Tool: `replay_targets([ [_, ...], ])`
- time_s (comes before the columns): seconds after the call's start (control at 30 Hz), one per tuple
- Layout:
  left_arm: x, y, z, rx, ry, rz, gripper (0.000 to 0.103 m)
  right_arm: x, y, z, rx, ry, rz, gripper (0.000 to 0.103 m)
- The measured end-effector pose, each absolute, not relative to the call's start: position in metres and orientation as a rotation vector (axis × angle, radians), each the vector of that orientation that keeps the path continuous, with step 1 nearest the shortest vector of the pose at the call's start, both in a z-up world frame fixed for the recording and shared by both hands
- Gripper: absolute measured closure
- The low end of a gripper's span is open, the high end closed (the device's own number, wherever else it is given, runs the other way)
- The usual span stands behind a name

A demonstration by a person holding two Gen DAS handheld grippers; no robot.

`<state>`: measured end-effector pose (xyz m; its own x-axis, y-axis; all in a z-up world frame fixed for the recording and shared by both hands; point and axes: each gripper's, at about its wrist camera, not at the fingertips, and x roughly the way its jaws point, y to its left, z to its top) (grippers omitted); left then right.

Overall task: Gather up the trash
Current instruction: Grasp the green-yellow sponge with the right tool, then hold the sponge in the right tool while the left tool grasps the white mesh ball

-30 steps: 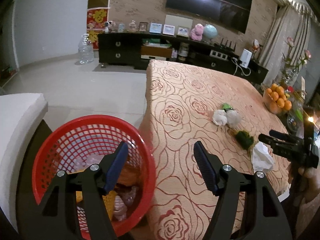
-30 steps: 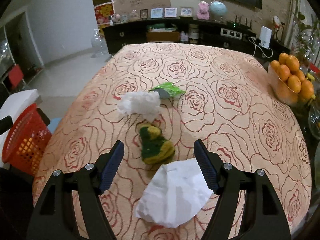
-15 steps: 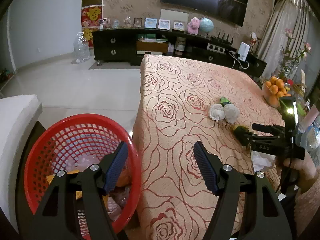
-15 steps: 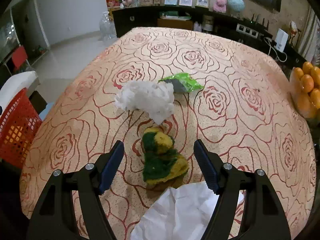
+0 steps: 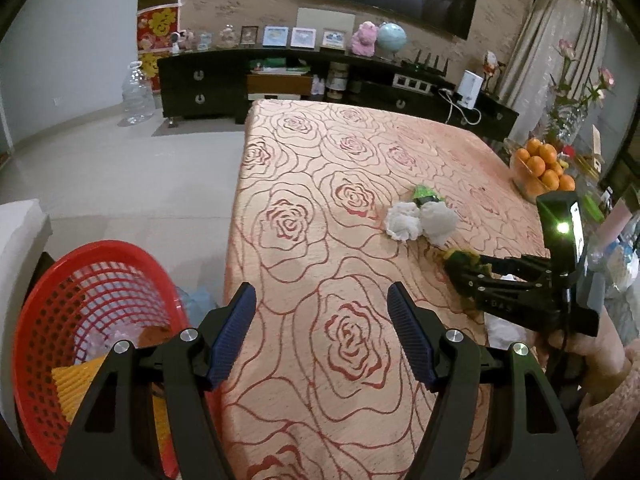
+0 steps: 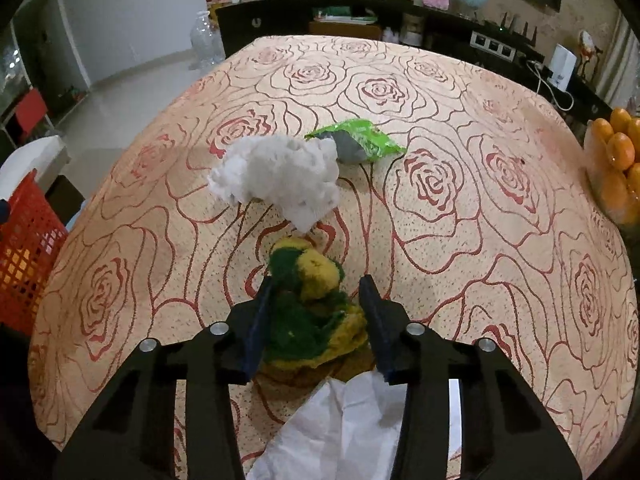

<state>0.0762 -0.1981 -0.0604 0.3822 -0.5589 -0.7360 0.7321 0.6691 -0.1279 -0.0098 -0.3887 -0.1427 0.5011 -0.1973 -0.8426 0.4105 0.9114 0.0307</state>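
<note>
**Right gripper closing on green-yellow scrap, left gripper idle by basket**

While the left gripper [image 5: 320, 334] hangs with its jaws spread wide and nothing between them, over the near edge of the rose-pattern tablecloth [image 5: 352, 152], the red basket [image 5: 36, 320] sits just beside the table at lower left with some trash already in it. Right gripper [image 6: 316, 308] points down at the table; its jaws have just been closing, and the crumpled green-and-yellow scrap [image 6: 310, 300] sits between them, pads touching both sides. White tissue sheet [image 6: 340, 436] lies under the gripper body, nearer the camera. White wad [image 6: 280, 176] lies just beyond the scrap, green wrapper [image 6: 360, 140] touching its far side. Bowl of oranges [image 6: 616, 160] at right table edge.
</note>
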Motion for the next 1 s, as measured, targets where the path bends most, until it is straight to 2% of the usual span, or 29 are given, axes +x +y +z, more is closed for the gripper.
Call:
replay_targets([
  [0.13, 0.077, -0.211, -0.064, 0.244, 0.852, -0.845, 0.037, -0.014, -0.39, -0.137, 0.261, 0.958, -0.369, 0.062],
  [0.23, 0.08, -0.223, -0.065, 0.245, 0.858, -0.85, 0.027, -0.019, -0.393, -0.13, 0.261, 0.931, -0.39, 0.062],
  [0.77, 0.087, -0.326, -0.082, 0.335, 0.878, -0.943, 0.023, -0.053, -0.43, -0.116, 0.371, 0.882, -0.504, 0.062],
  [1.0, 0.094, -0.375, -0.098, 0.33, 0.947, -1.011, 0.023, -0.059, -0.445, -0.117, 0.426, 0.874, -0.529, 0.062],
])
